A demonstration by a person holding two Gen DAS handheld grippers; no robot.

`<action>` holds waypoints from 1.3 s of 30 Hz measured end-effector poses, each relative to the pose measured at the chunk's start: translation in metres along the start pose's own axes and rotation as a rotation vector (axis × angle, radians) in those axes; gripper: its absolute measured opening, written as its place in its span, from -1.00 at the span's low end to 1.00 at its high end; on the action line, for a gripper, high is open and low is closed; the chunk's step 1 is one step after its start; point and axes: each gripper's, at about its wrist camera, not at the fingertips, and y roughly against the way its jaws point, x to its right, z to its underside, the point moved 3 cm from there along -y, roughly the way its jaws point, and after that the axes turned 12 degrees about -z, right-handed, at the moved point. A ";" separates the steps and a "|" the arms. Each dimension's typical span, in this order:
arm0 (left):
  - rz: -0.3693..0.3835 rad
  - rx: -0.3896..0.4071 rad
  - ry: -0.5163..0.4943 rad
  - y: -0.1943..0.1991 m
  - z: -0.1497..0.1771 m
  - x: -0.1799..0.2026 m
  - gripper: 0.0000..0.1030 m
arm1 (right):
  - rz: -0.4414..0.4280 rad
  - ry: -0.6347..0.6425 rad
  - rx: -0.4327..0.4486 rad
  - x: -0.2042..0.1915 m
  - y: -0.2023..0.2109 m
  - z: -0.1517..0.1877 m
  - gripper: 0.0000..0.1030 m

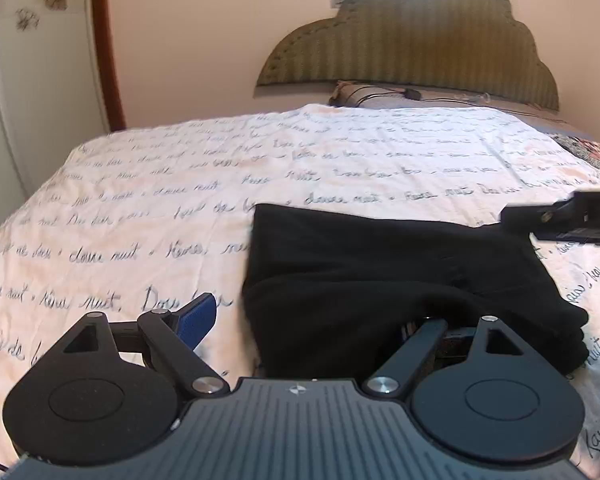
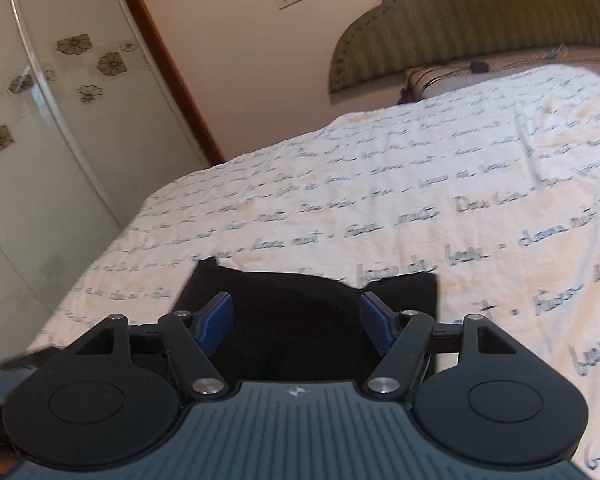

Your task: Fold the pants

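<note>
Black soft-fabric pants (image 1: 380, 272) lay bunched in a rough folded stack on the white bedspread printed with blue handwriting (image 1: 140, 184), low and right of centre in the left wrist view. The left hand-held gripper (image 1: 308, 320) stood wide, one blue pad over bare bedspread, the other hidden behind the cloth's near edge; nothing looked pinched. The right hand-held gripper (image 2: 296, 320) also stood spread, blue pads either side of the dark fabric without pressing it. A fold seemed just laid down and let go. Next would likely come another fold or smoothing, which called for finding a clean edge of the lumpy near side.
</note>
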 end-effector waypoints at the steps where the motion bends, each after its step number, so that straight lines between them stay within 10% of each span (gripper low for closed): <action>1: 0.007 -0.006 -0.003 -0.002 0.002 0.003 0.66 | 0.008 -0.032 -0.014 0.006 -0.003 0.002 0.35; 12: -0.061 -0.036 -0.132 -0.003 0.044 -0.027 0.81 | 0.084 -0.007 -0.125 0.024 -0.008 0.021 0.40; 17: -0.058 -0.076 -0.038 -0.004 0.046 -0.052 0.92 | 0.016 0.048 -0.027 -0.009 0.010 0.012 0.41; 23: -0.073 -0.066 -0.059 -0.003 0.050 -0.045 0.90 | -0.098 0.063 -0.223 -0.033 -0.025 0.049 0.58; 30: -0.004 -0.075 -0.018 -0.003 0.063 -0.062 0.91 | -0.122 0.146 -0.207 -0.032 -0.022 0.066 0.58; 39: 0.204 0.102 0.021 0.061 0.025 -0.075 0.86 | -0.290 -0.257 0.022 0.018 0.030 0.008 0.65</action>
